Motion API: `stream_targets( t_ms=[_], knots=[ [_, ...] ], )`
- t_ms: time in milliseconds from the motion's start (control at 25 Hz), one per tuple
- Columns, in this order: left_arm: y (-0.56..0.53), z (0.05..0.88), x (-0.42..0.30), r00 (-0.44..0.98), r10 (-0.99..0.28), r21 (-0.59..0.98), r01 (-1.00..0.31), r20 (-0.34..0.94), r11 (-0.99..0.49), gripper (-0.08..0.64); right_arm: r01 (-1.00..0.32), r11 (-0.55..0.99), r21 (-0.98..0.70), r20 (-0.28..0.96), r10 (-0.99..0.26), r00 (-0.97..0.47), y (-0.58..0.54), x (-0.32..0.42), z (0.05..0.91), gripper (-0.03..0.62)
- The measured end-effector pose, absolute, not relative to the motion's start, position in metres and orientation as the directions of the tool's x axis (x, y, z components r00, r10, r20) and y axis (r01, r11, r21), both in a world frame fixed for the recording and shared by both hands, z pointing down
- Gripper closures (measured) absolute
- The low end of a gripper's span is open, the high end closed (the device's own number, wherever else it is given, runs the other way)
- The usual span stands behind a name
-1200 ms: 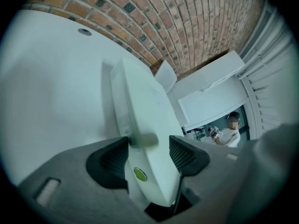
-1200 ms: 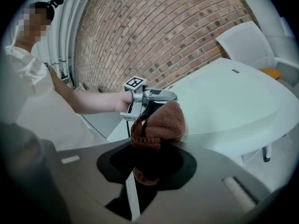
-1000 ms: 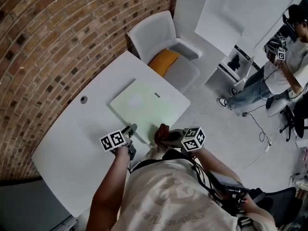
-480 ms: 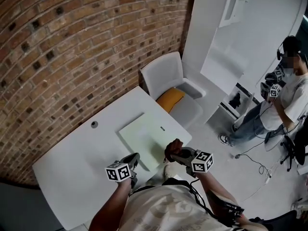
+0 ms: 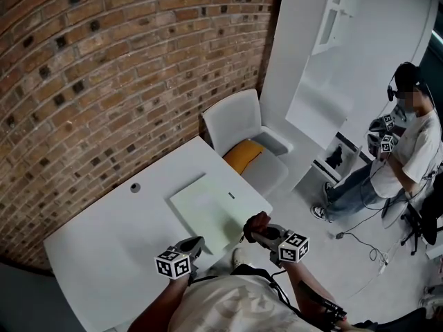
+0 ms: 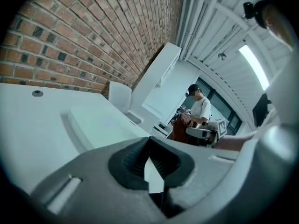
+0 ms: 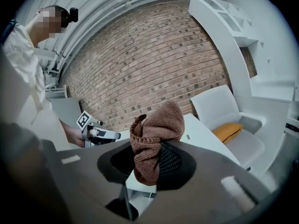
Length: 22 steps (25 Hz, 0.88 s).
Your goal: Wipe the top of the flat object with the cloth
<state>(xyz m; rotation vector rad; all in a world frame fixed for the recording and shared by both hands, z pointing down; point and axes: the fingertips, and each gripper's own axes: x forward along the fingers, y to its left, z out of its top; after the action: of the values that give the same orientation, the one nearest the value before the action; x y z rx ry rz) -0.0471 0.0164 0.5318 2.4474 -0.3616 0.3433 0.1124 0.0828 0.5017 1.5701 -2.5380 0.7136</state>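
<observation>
A flat pale green object (image 5: 211, 209) lies on the white table (image 5: 104, 237), near its right end; the left gripper view shows the same flat object (image 6: 100, 124) ahead. My right gripper (image 5: 255, 228) is held above the object's near right corner, shut on a bunched brown knitted cloth (image 5: 257, 221). That cloth (image 7: 154, 136) stands up between the right gripper's (image 7: 149, 164) pads. My left gripper (image 5: 193, 243) hangs over the table's near edge, short of the object. Its jaws have just been closing and are shut with nothing between them, the left gripper's (image 6: 149, 157) pads meeting.
A white chair (image 5: 239, 123) with a yellow cushion (image 5: 242, 156) stands beyond the table's far end. A brick wall (image 5: 104, 61) runs along the left. A small round cap (image 5: 135, 187) sits in the tabletop. A person (image 5: 408, 144) holding grippers stands at the right.
Both grippers have risen and drawn back from the flat object's near edge toward me. The left jaws, open before, have closed on nothing. The cloth stays in the right gripper.
</observation>
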Motion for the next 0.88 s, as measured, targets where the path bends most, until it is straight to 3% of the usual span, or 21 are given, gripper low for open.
stream_targets(
  t_ms=[880],
  knots=[
    [0.04,0.546,-0.027,0.92,-0.12,0.533,-0.318,0.372,-0.784,0.557,-0.876,0.328,-0.353,0.311,-0.842,-0.441,0.102,0.12,0.519,0.485]
  ],
)
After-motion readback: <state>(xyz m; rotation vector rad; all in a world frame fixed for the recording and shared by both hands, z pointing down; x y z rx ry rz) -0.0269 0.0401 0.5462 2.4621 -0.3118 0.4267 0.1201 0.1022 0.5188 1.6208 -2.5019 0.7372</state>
